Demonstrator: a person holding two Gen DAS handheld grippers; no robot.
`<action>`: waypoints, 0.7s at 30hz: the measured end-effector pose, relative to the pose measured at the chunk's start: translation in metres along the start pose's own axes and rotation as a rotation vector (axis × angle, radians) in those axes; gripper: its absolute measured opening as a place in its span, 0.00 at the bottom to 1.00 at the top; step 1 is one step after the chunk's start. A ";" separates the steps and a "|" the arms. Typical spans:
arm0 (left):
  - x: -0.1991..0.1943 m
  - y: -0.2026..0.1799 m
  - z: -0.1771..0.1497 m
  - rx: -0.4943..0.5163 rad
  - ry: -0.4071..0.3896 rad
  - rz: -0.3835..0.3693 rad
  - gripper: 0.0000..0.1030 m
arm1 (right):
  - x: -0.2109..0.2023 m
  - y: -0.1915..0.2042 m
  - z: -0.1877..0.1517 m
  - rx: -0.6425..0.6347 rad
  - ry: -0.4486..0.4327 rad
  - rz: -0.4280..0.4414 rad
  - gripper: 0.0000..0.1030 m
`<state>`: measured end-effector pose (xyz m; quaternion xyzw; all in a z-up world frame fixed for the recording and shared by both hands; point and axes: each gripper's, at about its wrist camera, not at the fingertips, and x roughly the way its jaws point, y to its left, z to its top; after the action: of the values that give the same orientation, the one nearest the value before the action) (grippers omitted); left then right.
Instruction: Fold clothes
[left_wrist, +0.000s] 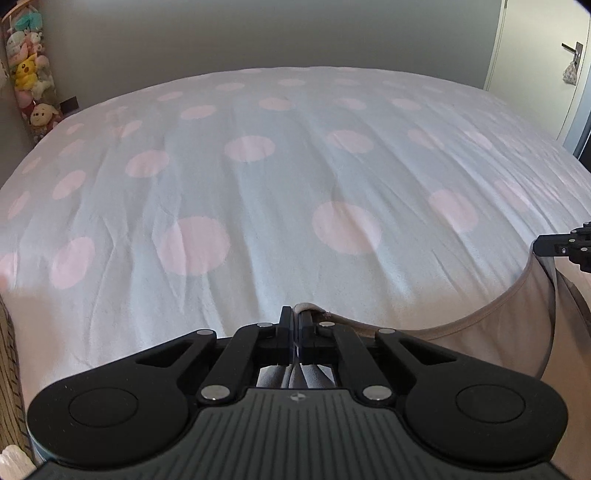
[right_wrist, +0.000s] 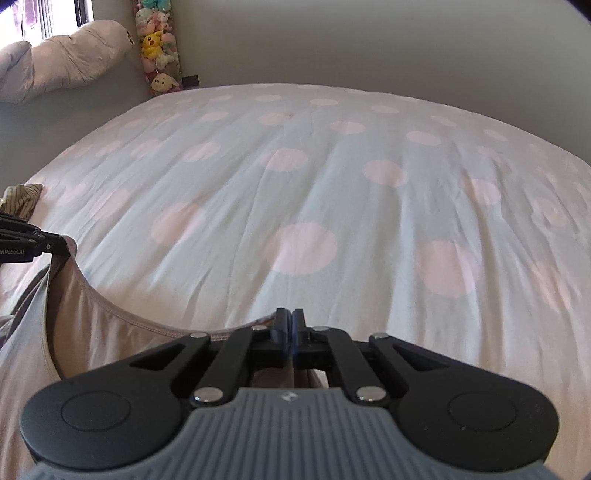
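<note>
While both jaws are pinched tight, the left hand-held gripper holds a bunched bit of the pale pink garment at its seamed edge, and the right hand-held gripper clamps the same edge further along. That garment hangs between the two tools over the near edge of the bed, its hemmed rim sagging in a curve from one grip to the other. Each tool shows at the side of the other's view: the right one at the right border, the left one at the left border. A white cover with pink dots lies over the bed. Toward the bed's far left corner, a tall clear tube of plush toys stands against the wall. Striped fabric lies by the bed's left edge.
</note>
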<state>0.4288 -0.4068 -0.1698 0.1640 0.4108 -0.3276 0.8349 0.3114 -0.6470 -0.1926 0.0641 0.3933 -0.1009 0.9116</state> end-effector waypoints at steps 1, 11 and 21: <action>0.006 -0.001 -0.002 0.005 0.011 0.004 0.00 | 0.002 -0.001 0.002 0.015 -0.003 0.000 0.02; 0.018 0.000 -0.015 0.043 0.011 0.019 0.29 | 0.019 -0.016 -0.010 0.078 0.045 0.051 0.14; -0.053 -0.002 -0.053 -0.010 0.014 0.082 0.52 | -0.046 -0.033 -0.033 0.036 0.020 0.019 0.23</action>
<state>0.3735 -0.3578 -0.1598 0.1787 0.4112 -0.2899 0.8455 0.2493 -0.6664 -0.1825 0.0854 0.3997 -0.0989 0.9073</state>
